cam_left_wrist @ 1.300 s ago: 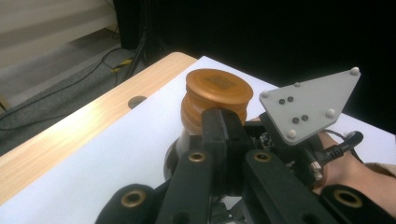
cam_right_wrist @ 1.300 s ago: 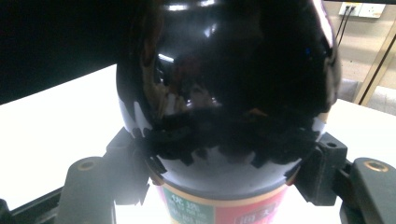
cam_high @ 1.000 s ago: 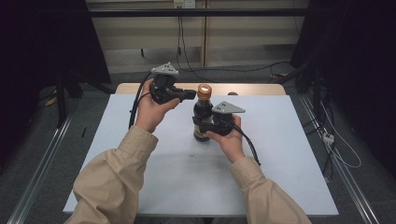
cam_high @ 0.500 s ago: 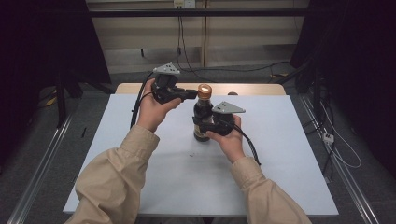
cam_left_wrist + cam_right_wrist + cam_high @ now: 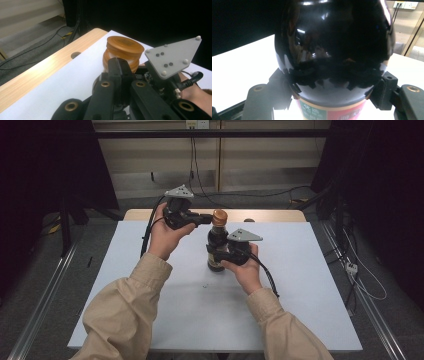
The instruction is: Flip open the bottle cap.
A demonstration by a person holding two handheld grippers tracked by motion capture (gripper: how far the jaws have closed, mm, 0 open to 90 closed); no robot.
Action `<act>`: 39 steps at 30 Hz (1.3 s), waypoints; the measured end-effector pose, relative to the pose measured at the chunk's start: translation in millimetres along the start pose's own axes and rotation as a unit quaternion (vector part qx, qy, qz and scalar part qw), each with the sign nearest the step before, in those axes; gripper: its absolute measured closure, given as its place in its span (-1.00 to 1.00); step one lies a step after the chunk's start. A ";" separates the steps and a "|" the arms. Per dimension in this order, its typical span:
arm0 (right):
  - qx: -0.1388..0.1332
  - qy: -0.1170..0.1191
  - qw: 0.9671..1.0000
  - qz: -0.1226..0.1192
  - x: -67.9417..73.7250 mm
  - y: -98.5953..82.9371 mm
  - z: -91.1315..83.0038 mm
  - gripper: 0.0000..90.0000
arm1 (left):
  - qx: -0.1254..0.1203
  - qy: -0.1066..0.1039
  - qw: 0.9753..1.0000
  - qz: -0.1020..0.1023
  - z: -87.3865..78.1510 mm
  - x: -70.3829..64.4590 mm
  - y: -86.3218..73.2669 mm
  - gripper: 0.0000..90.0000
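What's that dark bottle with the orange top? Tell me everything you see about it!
The bottle is dark, glossy and glass-looking, with a ridged orange-brown cap and a red and green label low on its body. It stands upright on the white table. The right tongs clamp its body from both sides. The left tongs, jaws together, sit right at the cap; whether they touch it is unclear.

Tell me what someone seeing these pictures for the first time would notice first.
A dark glossy bottle with an orange-brown cap stands upright near the middle of the white table. The right tongs clamp its body from either side just above the label. The left tongs come in level at the cap; in the left gripper view their jaws look closed together just short of it, though contact is hard to judge.
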State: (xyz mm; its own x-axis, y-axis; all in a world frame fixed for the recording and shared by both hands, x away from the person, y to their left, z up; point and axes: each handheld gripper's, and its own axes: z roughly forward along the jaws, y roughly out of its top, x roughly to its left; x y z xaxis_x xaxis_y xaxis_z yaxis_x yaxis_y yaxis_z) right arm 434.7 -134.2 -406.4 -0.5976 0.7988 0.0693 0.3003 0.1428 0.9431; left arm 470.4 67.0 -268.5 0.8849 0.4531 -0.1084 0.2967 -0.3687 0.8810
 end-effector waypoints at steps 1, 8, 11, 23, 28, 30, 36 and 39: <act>-0.001 0.000 1.000 0.000 -0.1 -0.1 0.0 -0.31 | 0.000 0.001 1.000 0.000 0.0 0.0 0.2 1.00; 0.000 -0.001 1.000 0.000 0.1 0.1 0.2 -0.31 | -0.003 -0.002 1.000 -0.002 -0.5 0.3 1.5 1.00; 0.001 -0.001 1.000 0.000 0.0 0.2 0.0 -0.31 | -0.005 -0.003 1.000 0.000 0.3 -0.1 2.5 1.00; 0.001 0.000 1.000 0.003 -1.0 0.2 -0.4 -0.31 | -0.004 -0.001 1.000 0.001 1.1 -1.8 5.3 1.00; 0.001 0.000 1.000 0.004 -1.4 0.2 -0.4 -0.31 | -0.004 -0.001 1.000 0.002 1.6 -1.9 6.6 1.00; 0.001 0.000 1.000 0.004 -1.4 0.1 -0.4 -0.31 | -0.003 0.000 1.000 0.003 1.4 -2.1 7.2 1.00; 0.000 0.000 1.000 0.004 -1.6 0.2 -0.3 -0.31 | -0.002 0.001 1.000 0.004 1.5 -2.5 9.2 1.00; 0.000 0.000 1.000 0.004 -1.8 0.1 -0.2 -0.31 | -0.005 0.001 1.000 0.004 2.1 -2.7 9.8 1.00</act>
State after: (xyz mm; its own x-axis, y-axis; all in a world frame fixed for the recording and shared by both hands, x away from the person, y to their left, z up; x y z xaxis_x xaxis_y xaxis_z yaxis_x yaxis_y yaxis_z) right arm 435.6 -135.7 -406.4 -0.5957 0.7995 0.0772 0.3047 0.1360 0.9427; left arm 471.7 60.4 -260.5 0.8870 0.4508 -0.0999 0.2849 -0.3641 0.8867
